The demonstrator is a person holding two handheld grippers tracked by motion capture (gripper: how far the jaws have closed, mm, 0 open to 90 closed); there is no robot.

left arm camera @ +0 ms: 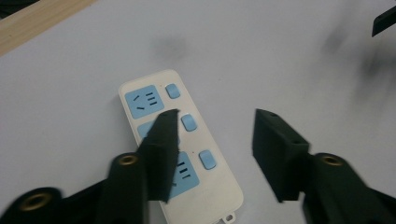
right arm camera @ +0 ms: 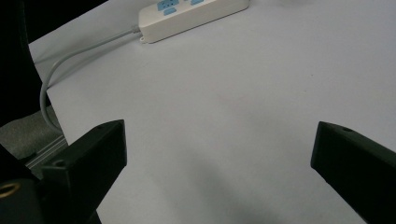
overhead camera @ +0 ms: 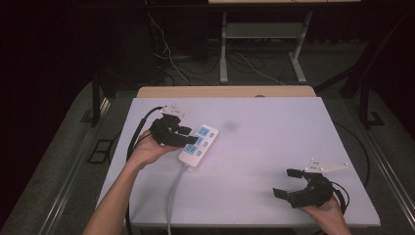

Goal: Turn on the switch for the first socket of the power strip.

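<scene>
Left tongs wide over white plastic power strip with blue sockets; right tongs wide, well apart. Best closed gently across its narrow sides.

White rectangular plastic power strip with blue sockets and blue buttons lies on white tabletop, its grey cord running off near edge. Light wooden strip borders table's far edge; tangled cables on dark floor behind.

power strip left, table right bare
</scene>
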